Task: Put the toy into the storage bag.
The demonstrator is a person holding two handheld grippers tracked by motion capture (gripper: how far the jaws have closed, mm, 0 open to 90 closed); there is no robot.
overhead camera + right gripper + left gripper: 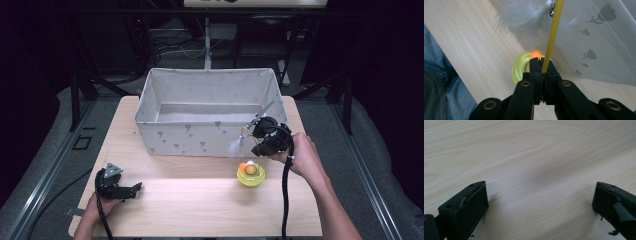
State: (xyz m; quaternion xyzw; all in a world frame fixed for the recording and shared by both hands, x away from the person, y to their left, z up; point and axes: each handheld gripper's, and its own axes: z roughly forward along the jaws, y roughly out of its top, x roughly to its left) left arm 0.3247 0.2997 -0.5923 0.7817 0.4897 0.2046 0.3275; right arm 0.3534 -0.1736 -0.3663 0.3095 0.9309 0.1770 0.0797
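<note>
Right gripper [541, 65] seen clamped on yellow wand [552, 35] at centre of right gripper view. Wand's long axis runs from jaws toward top of frame. White feather [524, 18] hangs at its far end, upper centre. Fabric bin [210, 137] lies just beyond, upper right; yellow dish [251, 175] below. Left gripper [539, 202] held wide, empty, over table [529, 157].

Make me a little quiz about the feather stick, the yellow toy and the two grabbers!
1. True or false: the right gripper is shut on the yellow stick.
2. What fluffy thing hangs at the stick's end?
3. The left gripper is: A) open above bare table, B) holding the yellow toy, C) inside the fabric box.

Key: 1 true. 2 a white feather. 3 A.
</note>
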